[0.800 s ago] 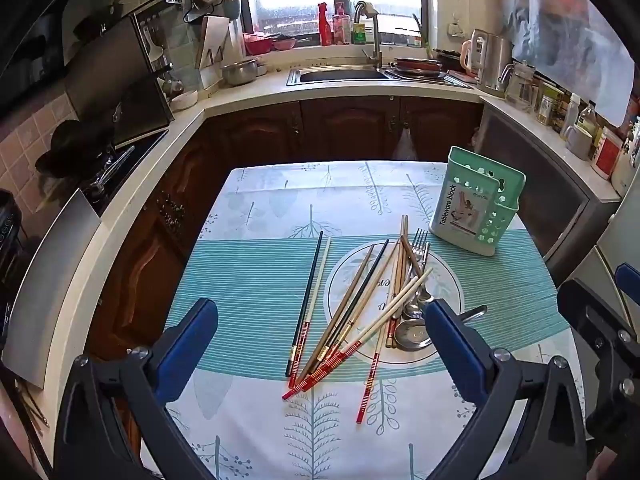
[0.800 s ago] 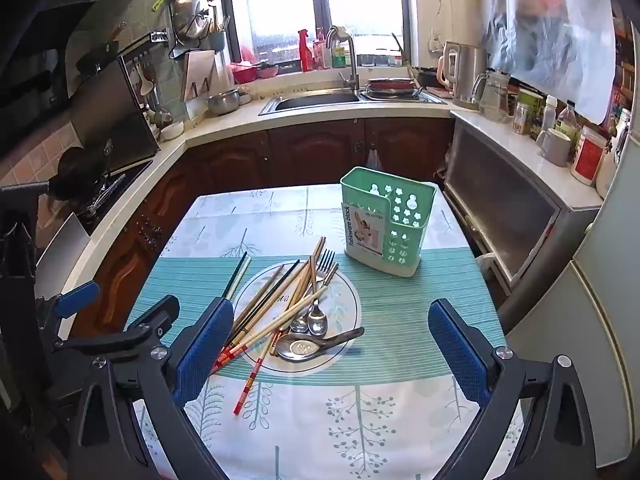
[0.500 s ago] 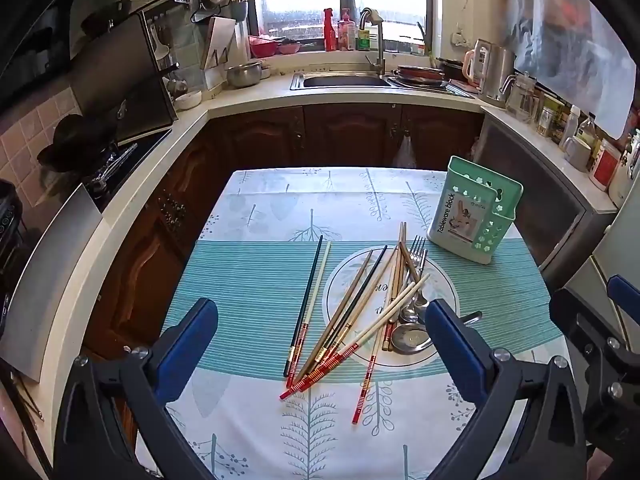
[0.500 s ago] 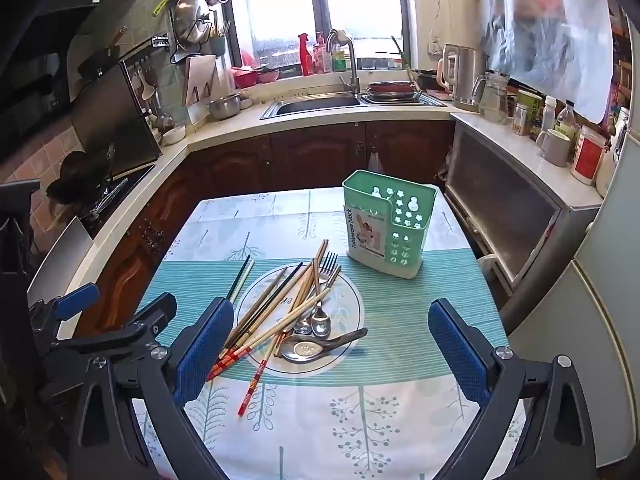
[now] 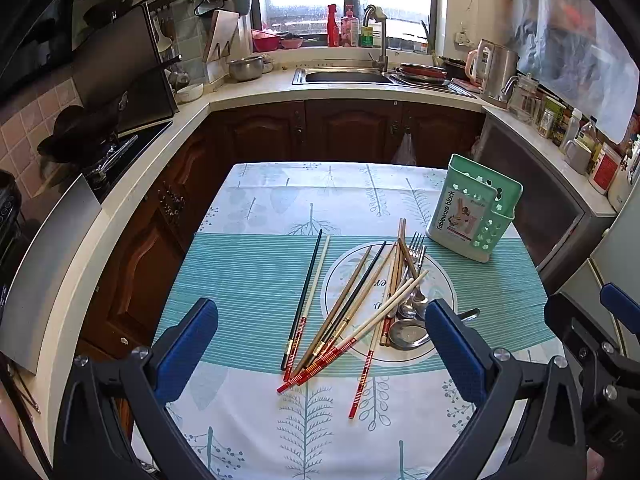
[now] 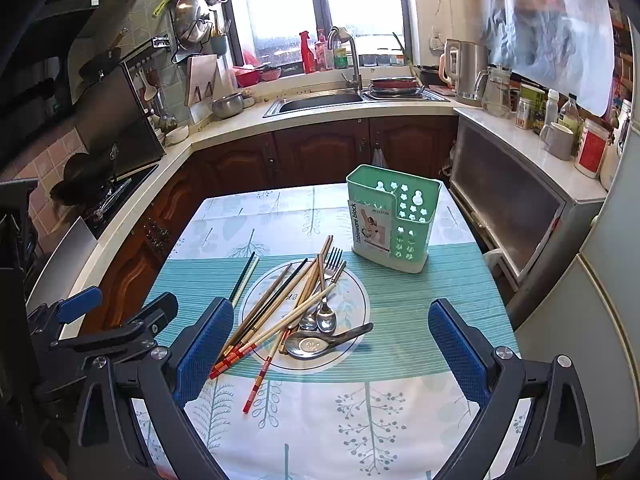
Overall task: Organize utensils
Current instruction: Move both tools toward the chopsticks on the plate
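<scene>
Both grippers wide open, holding nothing. Chopsticks [image 5: 352, 312] fan across the plate [image 5: 442, 280] at frame centre, long axes running lower left to upper right, between the left gripper [image 5: 320, 356] pads; right gripper [image 6: 332, 354] offset right; holder [image 6: 394, 216] beyond.

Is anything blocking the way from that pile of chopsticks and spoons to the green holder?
Nothing visible does. Bare tablecloth lies between the utensil pile and the green holder, whose top is open.

Both grippers [image 5: 320, 344] [image 6: 330, 346] raised slightly, tilted toward holder [image 6: 390, 220].
</scene>
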### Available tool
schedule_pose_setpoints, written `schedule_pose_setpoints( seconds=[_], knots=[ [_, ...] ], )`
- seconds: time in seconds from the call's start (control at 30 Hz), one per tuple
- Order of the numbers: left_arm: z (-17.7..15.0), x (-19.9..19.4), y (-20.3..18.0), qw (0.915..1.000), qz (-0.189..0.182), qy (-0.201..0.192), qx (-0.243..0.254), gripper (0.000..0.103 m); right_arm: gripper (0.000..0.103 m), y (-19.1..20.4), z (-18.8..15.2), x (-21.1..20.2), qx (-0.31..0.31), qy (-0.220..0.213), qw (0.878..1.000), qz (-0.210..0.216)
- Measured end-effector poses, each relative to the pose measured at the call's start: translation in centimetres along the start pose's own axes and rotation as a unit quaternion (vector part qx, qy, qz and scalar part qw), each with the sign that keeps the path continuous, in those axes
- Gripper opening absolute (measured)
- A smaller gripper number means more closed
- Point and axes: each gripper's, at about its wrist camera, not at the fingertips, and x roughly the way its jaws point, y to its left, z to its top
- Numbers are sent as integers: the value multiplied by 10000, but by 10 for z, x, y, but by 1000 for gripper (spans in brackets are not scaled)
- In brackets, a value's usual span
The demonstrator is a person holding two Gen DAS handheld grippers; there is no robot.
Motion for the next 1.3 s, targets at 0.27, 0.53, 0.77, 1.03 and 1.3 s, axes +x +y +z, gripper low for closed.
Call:
schedule_pose_setpoints(
  seconds=[0.27, 0.53, 0.77, 1.03, 1.3],
  knots=[
    [1, -1, -1, 10000, 52, -49, 16, 102, 99, -3, -2, 2, 70, 24, 10000, 49],
    [2, -3, -1, 9999, 90, -27, 64, 102, 99, -2, -4, 3, 97, 9, 9999, 80],
    [7, -8, -1, 9998, -103, -43, 151, 102, 99, -1, -3, -1, 16, -51, 10000, 41],
    [28, -22, 6, 9995, -238, -221, 51, 102, 91, 3, 23, -16, -147, -119, 9997, 146],
    [63, -29, 18, 9990, 0, -422, 140, 102, 74, 3, 55, -24, -114, 54, 9990, 419]
  ],
)
